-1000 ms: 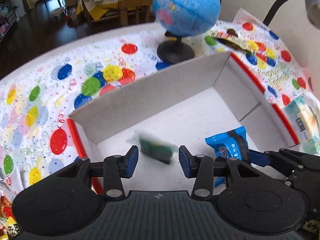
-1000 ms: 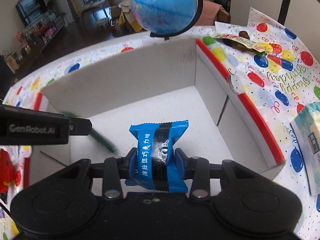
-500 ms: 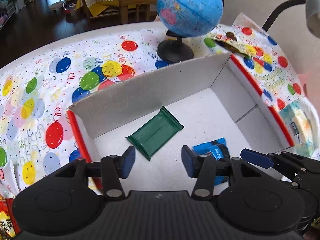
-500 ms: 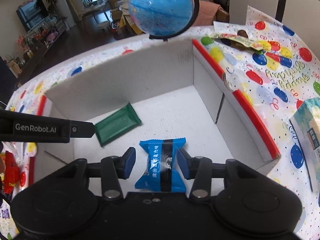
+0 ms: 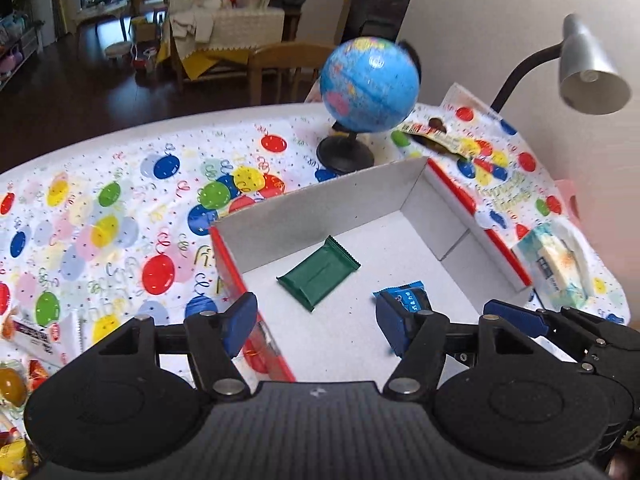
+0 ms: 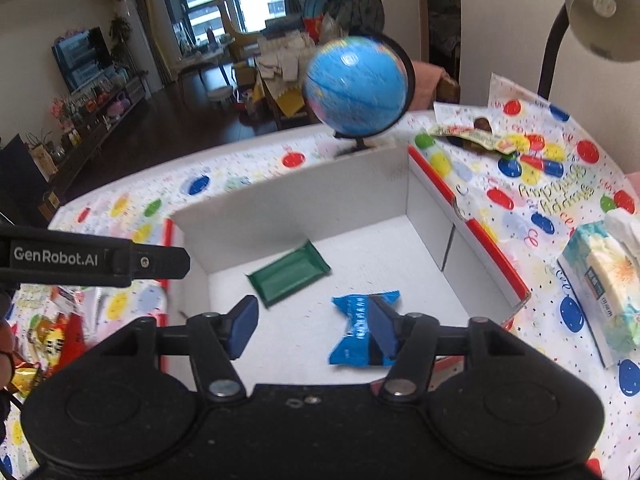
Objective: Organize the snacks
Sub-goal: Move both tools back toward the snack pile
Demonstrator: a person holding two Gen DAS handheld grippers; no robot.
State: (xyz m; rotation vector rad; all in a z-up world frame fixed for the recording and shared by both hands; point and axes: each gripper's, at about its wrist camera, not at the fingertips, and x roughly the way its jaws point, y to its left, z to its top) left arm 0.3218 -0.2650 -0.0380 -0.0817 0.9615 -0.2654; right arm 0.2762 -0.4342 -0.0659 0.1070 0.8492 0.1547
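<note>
A white cardboard box with red edges sits on the balloon tablecloth. A green snack pack and a blue snack pack lie flat on its floor. My left gripper is open and empty above the box's near left wall. My right gripper is open and empty above the box's near side; its right finger partly hides the blue pack. Loose snacks lie on the table to the left of the box.
A blue globe on a black stand stands behind the box. A tissue pack lies right of the box. A snack wrapper lies at the back right, near a desk lamp.
The green pack dropped from my left gripper into the box. My right gripper opened and let the blue pack fall to the box floor. Both grippers have pulled back and up.
</note>
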